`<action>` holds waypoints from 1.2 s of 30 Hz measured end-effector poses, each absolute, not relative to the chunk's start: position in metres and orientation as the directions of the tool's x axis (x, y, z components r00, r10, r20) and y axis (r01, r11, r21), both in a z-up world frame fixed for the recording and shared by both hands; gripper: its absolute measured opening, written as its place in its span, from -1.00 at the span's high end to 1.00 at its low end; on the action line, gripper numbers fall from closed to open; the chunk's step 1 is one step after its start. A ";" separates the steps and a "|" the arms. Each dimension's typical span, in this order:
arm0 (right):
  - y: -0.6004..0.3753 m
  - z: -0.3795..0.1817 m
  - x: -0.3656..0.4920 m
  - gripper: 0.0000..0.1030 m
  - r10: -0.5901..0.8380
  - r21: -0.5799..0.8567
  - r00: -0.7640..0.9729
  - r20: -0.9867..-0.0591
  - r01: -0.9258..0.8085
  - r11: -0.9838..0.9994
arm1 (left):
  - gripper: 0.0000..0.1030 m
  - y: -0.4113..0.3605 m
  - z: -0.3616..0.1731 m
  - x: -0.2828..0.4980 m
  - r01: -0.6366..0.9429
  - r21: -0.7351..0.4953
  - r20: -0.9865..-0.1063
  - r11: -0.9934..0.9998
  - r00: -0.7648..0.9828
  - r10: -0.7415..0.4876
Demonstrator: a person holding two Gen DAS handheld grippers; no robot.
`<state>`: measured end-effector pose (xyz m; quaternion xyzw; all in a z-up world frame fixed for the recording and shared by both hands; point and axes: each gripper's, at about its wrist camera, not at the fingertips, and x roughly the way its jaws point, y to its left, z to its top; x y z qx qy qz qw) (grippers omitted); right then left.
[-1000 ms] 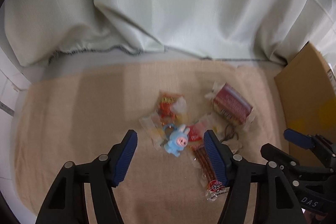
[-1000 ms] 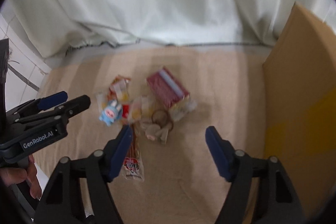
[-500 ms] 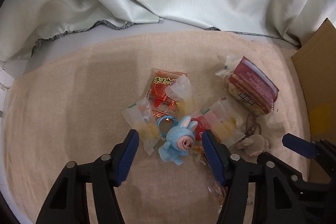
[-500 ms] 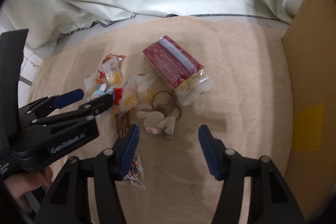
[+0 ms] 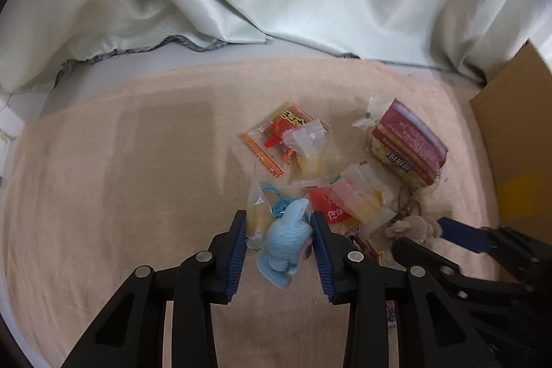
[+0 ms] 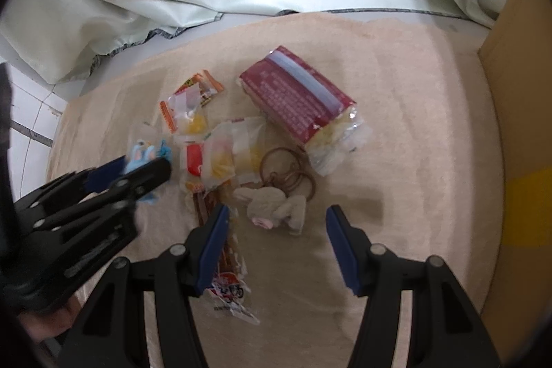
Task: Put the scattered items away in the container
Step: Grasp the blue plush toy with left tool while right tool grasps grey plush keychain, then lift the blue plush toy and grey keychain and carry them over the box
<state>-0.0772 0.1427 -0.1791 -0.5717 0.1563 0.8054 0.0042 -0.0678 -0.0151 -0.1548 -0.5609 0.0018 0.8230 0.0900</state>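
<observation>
Two tongs – left (image 5: pixel 278 242) just narrowed around the blue bunny (image 5: pixel 288 238), right (image 6: pixel 276 242) spread wide

On your mat (image 6: pixel 396 112): snack packets (image 6: pixel 220 157) at centre, cracker pack (image 6: pixel 296 99) behind-right, cardboard box (image 6: pixel 517 126) at the right edge.

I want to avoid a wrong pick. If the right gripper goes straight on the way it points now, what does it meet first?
Probably the beige plush toy: it lies just beyond the right gripper, whose jaws are open and apart from it. The brown rings lie behind it. Depth is unclear.
</observation>
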 end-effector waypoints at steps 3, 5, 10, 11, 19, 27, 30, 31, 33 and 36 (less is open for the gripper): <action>0.141 -0.184 -0.081 -0.23 -0.171 0.245 -0.338 -0.926 -0.192 -0.950 | 0.27 -0.026 -0.145 -0.062 -0.133 -0.113 -0.920 -0.985 -0.361 0.154; 0.139 -0.184 -0.081 -0.05 -0.162 0.235 -0.342 -0.925 -0.184 -0.954 | 0.27 -0.030 -0.141 -0.058 -0.127 -0.113 -0.918 -0.985 -0.365 0.153; 0.144 -0.179 -0.078 0.24 -0.180 0.253 -0.354 -0.918 -0.169 -0.953 | 0.27 -0.043 -0.133 -0.047 -0.096 -0.137 -0.915 -0.986 -0.369 0.163; 0.146 -0.175 -0.076 0.24 -0.184 0.257 -0.364 -0.913 -0.164 -0.952 | 0.27 -0.045 -0.132 -0.045 -0.087 -0.143 -0.914 -0.986 -0.370 0.165; 0.155 -0.111 -0.054 0.24 -0.202 0.272 -0.477 -0.856 -0.082 -0.959 | 0.27 -0.044 -0.100 -0.034 -0.093 -0.143 -0.896 -0.985 -0.410 0.168; 0.159 -0.054 -0.044 0.24 -0.233 0.288 -0.554 -0.799 -0.013 -0.957 | 0.27 -0.043 -0.055 -0.025 -0.103 -0.141 -0.859 -0.985 -0.482 0.173; 0.155 -0.043 -0.045 0.24 -0.244 0.292 -0.574 -0.782 0.008 -0.956 | 0.27 -0.047 -0.047 -0.022 -0.087 -0.151 -0.852 -0.985 -0.493 0.175; 0.154 -0.041 -0.044 0.24 -0.248 0.293 -0.579 -0.777 0.017 -0.956 | 0.27 -0.048 -0.046 -0.021 -0.086 -0.150 -0.851 -0.985 -0.495 0.173; 0.152 -0.042 -0.045 0.24 -0.256 0.292 -0.576 -0.776 0.031 -0.956 | 0.27 -0.050 -0.044 -0.019 -0.080 -0.154 -0.850 -0.985 -0.498 0.173; 0.152 -0.049 -0.044 0.24 -0.273 0.308 -0.561 -0.782 0.034 -0.951 | 0.27 -0.051 -0.042 -0.017 -0.078 -0.149 -0.851 -0.986 -0.497 0.168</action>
